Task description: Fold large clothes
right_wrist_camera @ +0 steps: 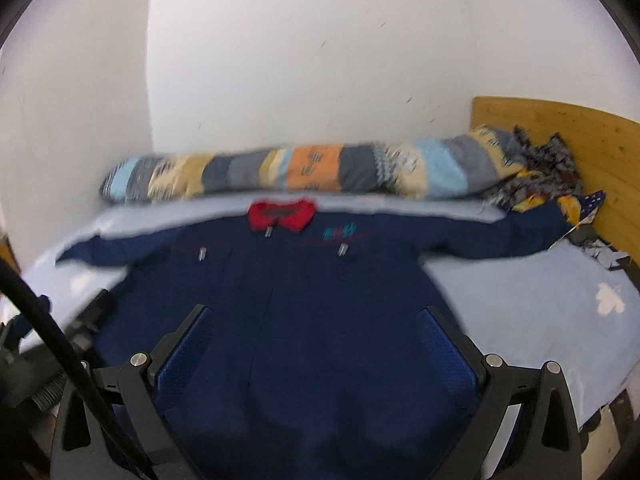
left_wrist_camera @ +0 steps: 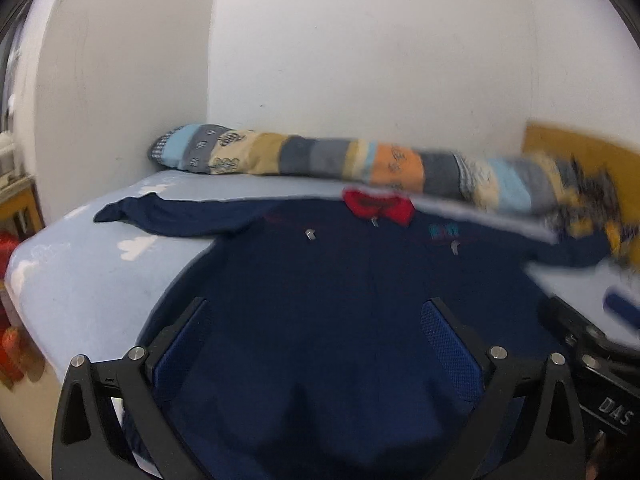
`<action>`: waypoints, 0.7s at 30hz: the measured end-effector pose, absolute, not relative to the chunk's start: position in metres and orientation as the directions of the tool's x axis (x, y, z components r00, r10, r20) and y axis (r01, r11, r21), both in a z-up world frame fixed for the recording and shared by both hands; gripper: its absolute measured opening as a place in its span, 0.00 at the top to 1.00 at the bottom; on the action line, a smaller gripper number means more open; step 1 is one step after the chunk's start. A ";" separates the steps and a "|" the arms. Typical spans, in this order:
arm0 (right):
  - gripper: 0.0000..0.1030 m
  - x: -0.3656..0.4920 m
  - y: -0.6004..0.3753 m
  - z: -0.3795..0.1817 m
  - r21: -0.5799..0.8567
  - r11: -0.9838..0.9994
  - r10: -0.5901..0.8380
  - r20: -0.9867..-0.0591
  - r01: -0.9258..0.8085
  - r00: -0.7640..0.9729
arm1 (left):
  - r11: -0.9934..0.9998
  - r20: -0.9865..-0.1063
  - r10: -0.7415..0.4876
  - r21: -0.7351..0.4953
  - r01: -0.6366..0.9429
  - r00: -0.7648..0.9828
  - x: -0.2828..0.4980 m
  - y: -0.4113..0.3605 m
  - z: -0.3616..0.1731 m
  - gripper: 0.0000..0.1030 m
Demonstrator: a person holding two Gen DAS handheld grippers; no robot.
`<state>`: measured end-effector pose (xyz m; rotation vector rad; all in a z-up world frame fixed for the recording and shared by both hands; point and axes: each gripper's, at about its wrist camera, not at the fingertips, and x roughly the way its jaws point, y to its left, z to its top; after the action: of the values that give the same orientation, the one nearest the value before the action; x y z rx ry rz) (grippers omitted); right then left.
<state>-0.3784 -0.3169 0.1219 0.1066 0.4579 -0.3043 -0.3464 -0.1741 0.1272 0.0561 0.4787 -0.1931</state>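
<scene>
White letters "DAS" stand on the black device (left_wrist_camera: pixel 608 396) at the left wrist view's lower right edge. The teal chest embroidery (right_wrist_camera: pixel 339 232) on the jacket is too blurred to read.

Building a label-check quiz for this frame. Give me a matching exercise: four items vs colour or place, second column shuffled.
Column A:
1. jacket
2. collar
3. patchwork quilt
4. headboard

Column B:
a. red
b. rolled along the wall, beyond the collar
c. navy, spread flat with sleeves out
d. wooden, far right of the bed

Pairs: 1-c, 2-a, 3-b, 4-d
</scene>
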 end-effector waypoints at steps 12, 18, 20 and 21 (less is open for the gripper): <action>0.00 -0.373 -0.342 0.079 0.032 0.947 -0.262 -0.502 0.320 0.824 | 0.988 -0.565 -0.144 -0.038 0.148 0.812 -0.313 -0.166 0.095 0.00; 0.00 -0.366 -0.341 0.077 0.040 0.945 -0.255 -0.527 0.323 0.811 | 0.985 -0.580 -0.154 -0.027 0.170 0.800 -0.312 -0.162 0.084 0.00; 0.00 -0.366 -0.339 0.077 0.032 0.945 -0.262 -0.524 0.326 0.811 | 0.985 -0.577 -0.156 -0.027 0.172 0.802 -0.311 -0.161 0.084 0.00; 0.00 -0.366 -0.339 0.077 0.032 0.946 -0.259 -0.523 0.323 0.812 | 0.985 -0.573 -0.155 -0.025 0.172 0.805 -0.312 -0.160 0.082 0.00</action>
<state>-0.3657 -0.3385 0.0768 0.1216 0.5402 -0.3113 -0.3123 -0.1603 0.0821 0.0287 0.6107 -0.1747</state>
